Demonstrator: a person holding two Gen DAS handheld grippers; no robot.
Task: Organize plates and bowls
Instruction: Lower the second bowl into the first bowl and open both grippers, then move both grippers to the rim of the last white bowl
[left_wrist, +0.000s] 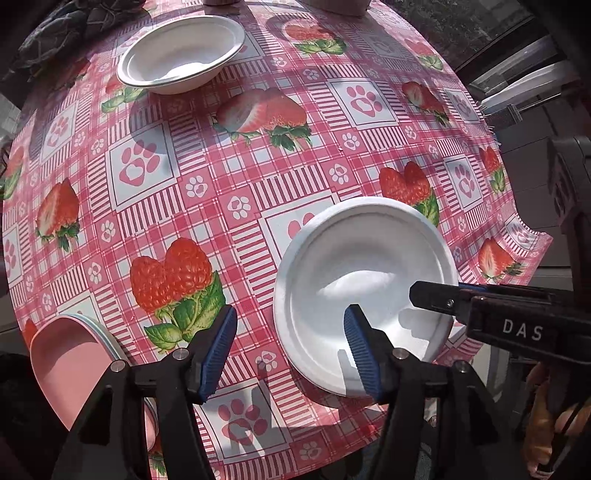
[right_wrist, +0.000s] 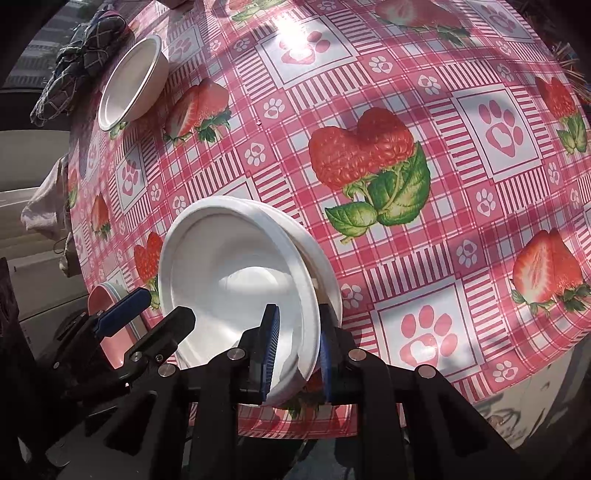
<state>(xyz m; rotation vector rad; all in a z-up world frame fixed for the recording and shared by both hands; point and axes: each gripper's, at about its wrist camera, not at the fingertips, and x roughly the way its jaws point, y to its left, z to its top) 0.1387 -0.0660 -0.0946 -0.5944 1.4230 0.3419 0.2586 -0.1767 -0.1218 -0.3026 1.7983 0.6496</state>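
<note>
A stack of white bowls (left_wrist: 354, 273) sits near the table's front edge, also in the right wrist view (right_wrist: 236, 266). My right gripper (right_wrist: 297, 350) is shut on the near rim of the top bowl; its finger shows from the right in the left wrist view (left_wrist: 436, 295). My left gripper (left_wrist: 290, 349) is open, its right finger over the bowl stack and its left finger over the tablecloth. Another white bowl (left_wrist: 181, 53) stands alone at the far left, also in the right wrist view (right_wrist: 129, 83). Pink plates (left_wrist: 70, 365) lie stacked at the near left edge.
The round table has a pink checked cloth (left_wrist: 229, 177) with strawberries and paw prints. A dark checked cloth bundle (right_wrist: 77, 55) lies at the far left edge. White trays (left_wrist: 524, 85) sit off the table at the right.
</note>
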